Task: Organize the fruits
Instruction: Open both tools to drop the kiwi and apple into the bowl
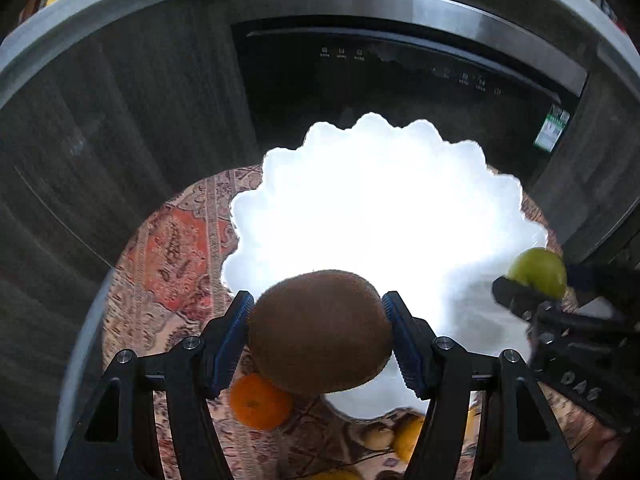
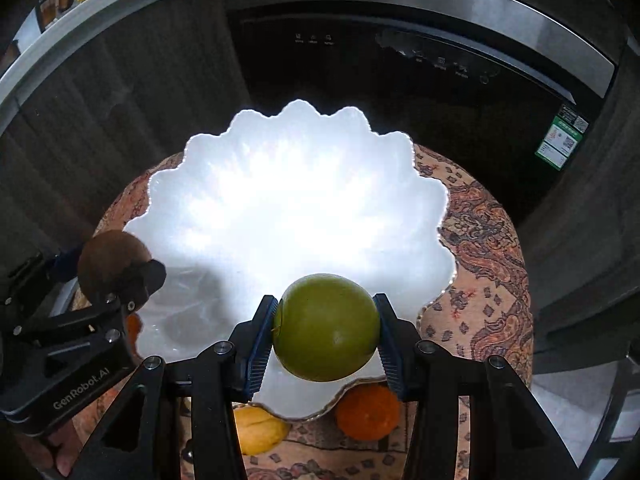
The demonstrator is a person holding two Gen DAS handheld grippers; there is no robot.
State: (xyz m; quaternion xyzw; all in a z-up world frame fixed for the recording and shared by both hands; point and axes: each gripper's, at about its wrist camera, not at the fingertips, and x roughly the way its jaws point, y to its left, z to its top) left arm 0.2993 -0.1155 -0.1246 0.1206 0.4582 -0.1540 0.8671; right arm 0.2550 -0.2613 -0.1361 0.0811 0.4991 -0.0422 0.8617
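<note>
Two tilted-down tools point(image 1: 318, 332) point(image 2: 326, 332) hold kiwi point(image 1: 320, 330) and green fruit point(image 2: 326, 328) over bowl point(image 2: 280, 184).

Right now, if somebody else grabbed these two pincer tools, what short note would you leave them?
Left gripper: shut on the kiwi, above the near rim of the white scalloped bowl.
Right gripper: green apple between its pads; the left pad touches, the right I cannot judge.
Done: both fruits lifted; bowl empty.
Left: set both in the bowl, then collect the orange and yellow fruit on the patterned cloth beside the bowl.
</note>
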